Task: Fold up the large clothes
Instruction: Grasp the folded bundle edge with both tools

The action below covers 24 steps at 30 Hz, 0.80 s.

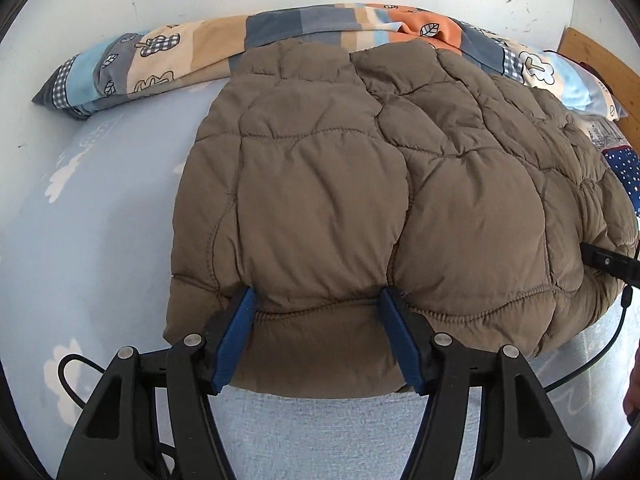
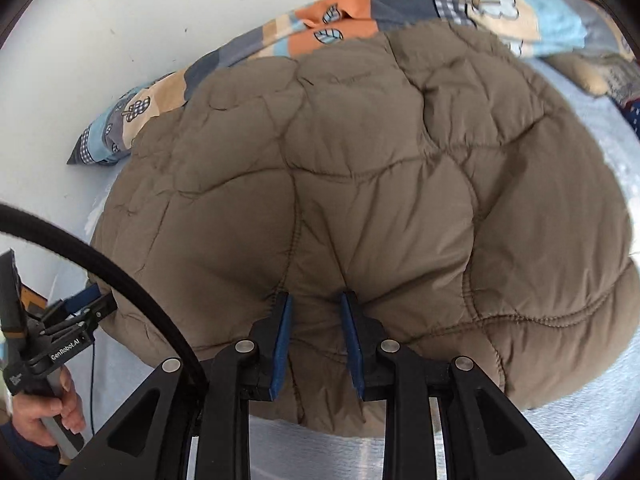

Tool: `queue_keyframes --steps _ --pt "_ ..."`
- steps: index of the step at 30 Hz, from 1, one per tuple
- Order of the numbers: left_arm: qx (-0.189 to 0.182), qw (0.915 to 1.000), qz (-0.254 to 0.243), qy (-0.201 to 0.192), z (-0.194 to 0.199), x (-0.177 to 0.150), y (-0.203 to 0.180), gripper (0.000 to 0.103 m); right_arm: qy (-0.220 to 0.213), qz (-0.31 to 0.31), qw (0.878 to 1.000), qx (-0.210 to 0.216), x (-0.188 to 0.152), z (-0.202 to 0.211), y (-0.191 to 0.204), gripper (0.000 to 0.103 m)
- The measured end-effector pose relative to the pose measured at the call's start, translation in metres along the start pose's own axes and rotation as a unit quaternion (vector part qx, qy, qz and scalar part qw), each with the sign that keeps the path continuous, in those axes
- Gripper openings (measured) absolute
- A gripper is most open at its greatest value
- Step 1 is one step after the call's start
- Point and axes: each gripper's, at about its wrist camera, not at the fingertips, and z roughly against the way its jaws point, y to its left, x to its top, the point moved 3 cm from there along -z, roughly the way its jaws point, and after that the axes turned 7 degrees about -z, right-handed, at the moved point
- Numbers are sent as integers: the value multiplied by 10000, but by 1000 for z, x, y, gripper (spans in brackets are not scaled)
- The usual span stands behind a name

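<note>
A brown quilted puffer jacket (image 1: 360, 184) lies folded on a light blue bed sheet (image 1: 88, 240). It also fills the right wrist view (image 2: 360, 200). My left gripper (image 1: 318, 298) is wide open, its blue pads pressed against the jacket's near hem, the fabric bulging between the fingers. My right gripper (image 2: 316, 300) is partly closed, its pads squeezing a fold of the jacket's near edge. The left gripper also shows at the left edge of the right wrist view (image 2: 76, 308), held by a hand.
A rolled patchwork quilt (image 1: 280, 40) lies along the white wall behind the jacket. A wooden headboard (image 1: 600, 64) stands at the far right. A dark blue dotted cloth (image 1: 624, 172) lies at the right. Black cables (image 1: 600, 352) trail over the sheet.
</note>
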Motion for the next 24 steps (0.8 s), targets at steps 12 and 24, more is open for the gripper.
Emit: queue_keyframes --steps 12,24 --pt "279 9954 550 -737 43 18 37 64 -1410 11 9900 -100 26 84 -10 29" --pt "97 9973 710 162 -14 0 61 68 -631 -816 9923 -689 35 39 -96 24"
